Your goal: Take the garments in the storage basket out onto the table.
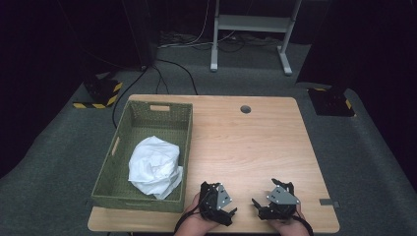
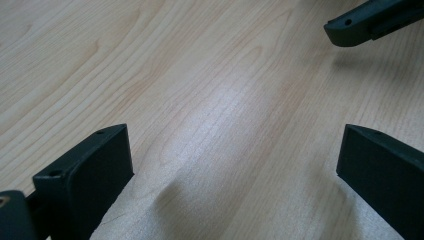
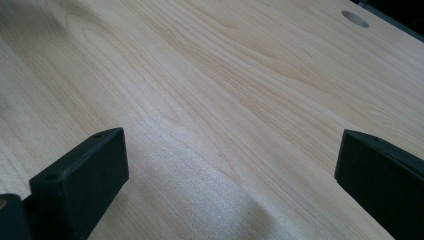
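White cloth [image 1: 155, 167] bundled inside green basket [image 1: 147, 147], probably light, soft; best pinched on raised fold. Left gripper [image 1: 227, 215] and right gripper [image 1: 259, 206], right of basket, both wide open, empty.

A basket [image 1: 123, 162] sat on the table's [image 1: 255, 147] left side, a crumpled cloth [image 1: 155, 167] in it; both claws (left [image 1: 220, 212], right [image 1: 265, 202]) rested side by side at the near edge, right of the basket.

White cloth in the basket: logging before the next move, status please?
Left gripper and right gripper open, empty, over the table. White cloth bunched in green basket. Nothing in the way.
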Demonstrator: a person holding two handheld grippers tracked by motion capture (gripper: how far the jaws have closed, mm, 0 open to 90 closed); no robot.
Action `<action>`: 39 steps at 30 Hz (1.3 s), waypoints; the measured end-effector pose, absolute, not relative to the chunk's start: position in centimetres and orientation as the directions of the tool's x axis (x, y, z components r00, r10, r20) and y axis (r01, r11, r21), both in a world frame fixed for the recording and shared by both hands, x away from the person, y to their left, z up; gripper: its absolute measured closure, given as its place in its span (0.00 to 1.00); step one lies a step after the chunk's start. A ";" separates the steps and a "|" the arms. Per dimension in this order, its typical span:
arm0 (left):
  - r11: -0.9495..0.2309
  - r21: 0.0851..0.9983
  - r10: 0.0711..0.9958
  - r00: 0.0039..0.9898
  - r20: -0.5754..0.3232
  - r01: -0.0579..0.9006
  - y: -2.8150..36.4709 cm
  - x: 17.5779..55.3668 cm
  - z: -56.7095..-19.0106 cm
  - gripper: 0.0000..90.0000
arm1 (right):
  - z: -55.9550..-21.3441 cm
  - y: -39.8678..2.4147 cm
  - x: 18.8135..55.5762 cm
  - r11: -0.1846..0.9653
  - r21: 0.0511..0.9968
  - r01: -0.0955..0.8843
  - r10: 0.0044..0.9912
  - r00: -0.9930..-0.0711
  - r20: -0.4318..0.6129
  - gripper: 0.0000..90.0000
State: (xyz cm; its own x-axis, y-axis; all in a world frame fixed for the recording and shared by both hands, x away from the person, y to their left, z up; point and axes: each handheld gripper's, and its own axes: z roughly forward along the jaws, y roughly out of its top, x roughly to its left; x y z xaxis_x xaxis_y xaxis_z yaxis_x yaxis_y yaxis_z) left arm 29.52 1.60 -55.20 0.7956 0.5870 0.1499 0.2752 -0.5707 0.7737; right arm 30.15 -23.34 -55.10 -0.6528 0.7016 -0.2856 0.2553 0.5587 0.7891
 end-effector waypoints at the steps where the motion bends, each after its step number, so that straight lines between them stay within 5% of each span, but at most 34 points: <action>1: -0.568 0.775 0.586 0.798 0.144 0.277 1.6 29.6 -55.2 0.01 | -55.1 -23.3 30.2 0.561 0.788 0.255 0.698 -0.658 -0.284 0.00; 20: -0.530 0.784 0.582 0.811 0.059 0.323 2.4 29.4 -53.8 0.00 | -55.2 -23.0 30.1 0.587 0.770 0.250 0.686 -0.658 -0.310 0.00; 39: -0.486 0.832 0.584 0.808 0.080 0.269 2.9 28.4 -50.1 0.01 | -55.2 -23.1 30.2 0.583 0.773 0.249 0.686 -0.661 -0.305 0.00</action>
State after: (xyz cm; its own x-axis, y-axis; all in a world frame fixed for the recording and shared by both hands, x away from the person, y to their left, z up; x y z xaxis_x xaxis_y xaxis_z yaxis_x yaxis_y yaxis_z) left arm 28.37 2.90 -50.14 0.8079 0.5838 0.0804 0.2686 -0.4862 0.8315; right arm 30.17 -23.08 -55.18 -0.6610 0.6858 -0.3047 0.2487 0.5833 0.7732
